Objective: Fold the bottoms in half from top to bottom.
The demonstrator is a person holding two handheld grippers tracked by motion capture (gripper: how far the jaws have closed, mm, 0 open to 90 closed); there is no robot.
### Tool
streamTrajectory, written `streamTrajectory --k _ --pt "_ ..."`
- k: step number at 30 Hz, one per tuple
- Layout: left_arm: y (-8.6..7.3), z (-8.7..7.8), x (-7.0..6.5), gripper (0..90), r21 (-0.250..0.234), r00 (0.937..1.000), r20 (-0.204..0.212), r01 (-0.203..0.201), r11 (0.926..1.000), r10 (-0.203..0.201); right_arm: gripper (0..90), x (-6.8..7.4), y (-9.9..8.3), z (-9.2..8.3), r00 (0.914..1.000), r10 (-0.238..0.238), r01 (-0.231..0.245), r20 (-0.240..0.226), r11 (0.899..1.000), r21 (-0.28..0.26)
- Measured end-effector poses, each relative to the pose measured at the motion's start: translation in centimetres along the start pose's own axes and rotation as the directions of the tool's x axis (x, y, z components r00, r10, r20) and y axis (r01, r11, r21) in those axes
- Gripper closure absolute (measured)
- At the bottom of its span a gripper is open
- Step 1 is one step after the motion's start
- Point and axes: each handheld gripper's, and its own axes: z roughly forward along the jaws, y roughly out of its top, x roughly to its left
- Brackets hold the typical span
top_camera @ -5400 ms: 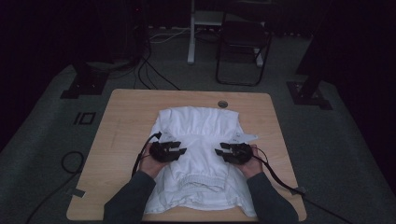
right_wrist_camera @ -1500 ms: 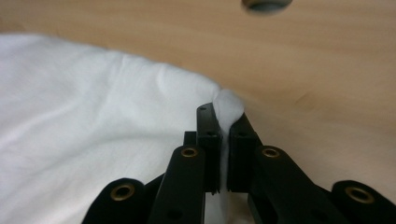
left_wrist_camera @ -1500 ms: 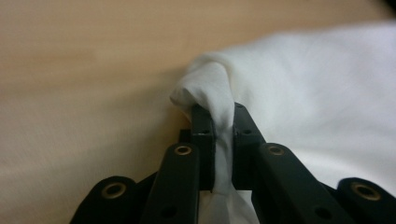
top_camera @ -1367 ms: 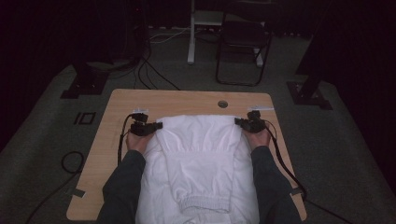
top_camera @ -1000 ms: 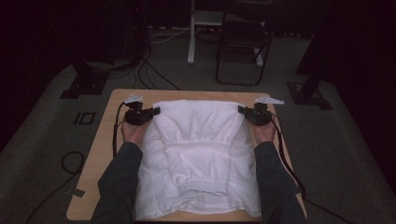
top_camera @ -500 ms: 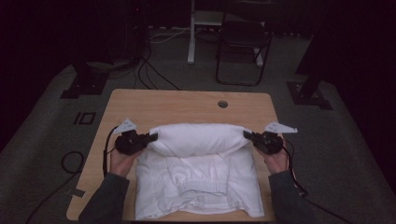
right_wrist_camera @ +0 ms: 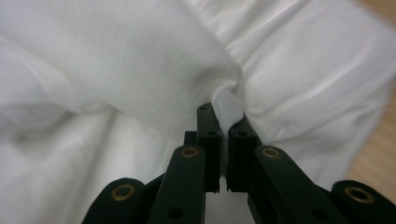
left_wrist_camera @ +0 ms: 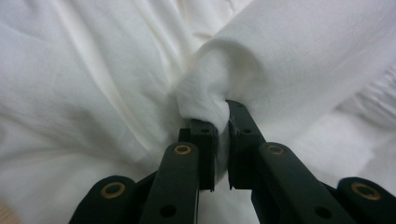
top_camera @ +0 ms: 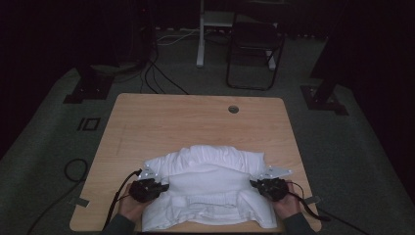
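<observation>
White garment (top_camera: 208,188), light wood-grain table (top_camera: 186,122), black hand-held grippers.

Both hands sit low at the near edge, left gripper (top_camera: 160,186) and right gripper (top_camera: 256,184) pointing inward, jaws pinched tight.

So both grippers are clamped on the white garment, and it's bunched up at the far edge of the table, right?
Not quite. Both the left gripper and right gripper are clamped on the white garment, but the high view shows it bunched at the near edge of the table, by the person's hands, not the far edge.
</observation>
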Motion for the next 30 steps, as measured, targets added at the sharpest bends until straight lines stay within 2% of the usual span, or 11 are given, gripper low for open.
streamTrajectory --k 1,6,7,12,13,22,26,30 --pt "0.1 0.1 0.1 83.7 0.0 0.9998 -0.015 -0.013 0.9999 0.013 86.5 0.2 -0.1 0.5 0.9999 -0.014 0.014 0.01 1.0 0.016" --pt "0.8 0.7 0.9 83.6 -0.02 0.9985 -0.052 -0.014 0.9997 0.013 86.3 0.2 0.1 0.9 1.0 0.005 -0.005 0.009 1.0 0.003" --pt "1.2 1.1 1.3 83.7 -0.034 0.9974 -0.071 -0.011 0.9994 0.009 86.3 -0.2 0.3 1.2 0.9994 0.034 -0.034 0.011 0.999 -0.007" --pt "2.1 2.0 2.3 83.6 -0.061 0.9947 -0.102 0.002 0.9981 -0.008 86.3 -1.6 1.2 2.3 0.997 0.076 -0.075 0.019 0.997 -0.024" --pt "2.4 2.4 2.9 83.6 -0.077 0.9939 -0.107 0.015 0.9969 -0.024 86.3 -1.8 1.4 2.6 0.9965 0.081 -0.08 0.02 0.996 -0.028" --pt "4.3 3.8 4.9 83.6 -0.103 0.9874 -0.152 0.028 0.9942 -0.044 86.3 -3.9 3.1 4.5 0.9928 0.117 -0.115 0.028 0.992 -0.049" --pt "5.8 5.0 6.2 83.6 -0.109 0.9803 -0.189 0.038 0.9933 -0.058 86.3 -4.7 4.5 5.6 0.9916 0.111 -0.108 0.067 0.993 -0.038" --pt "6.4 5.4 6.6 83.5 -0.121 0.9769 -0.195 0.064 0.9906 -0.087 86.3 -5.5 5.3 6.4 0.9878 0.133 -0.13 0.081 0.991 -0.045"
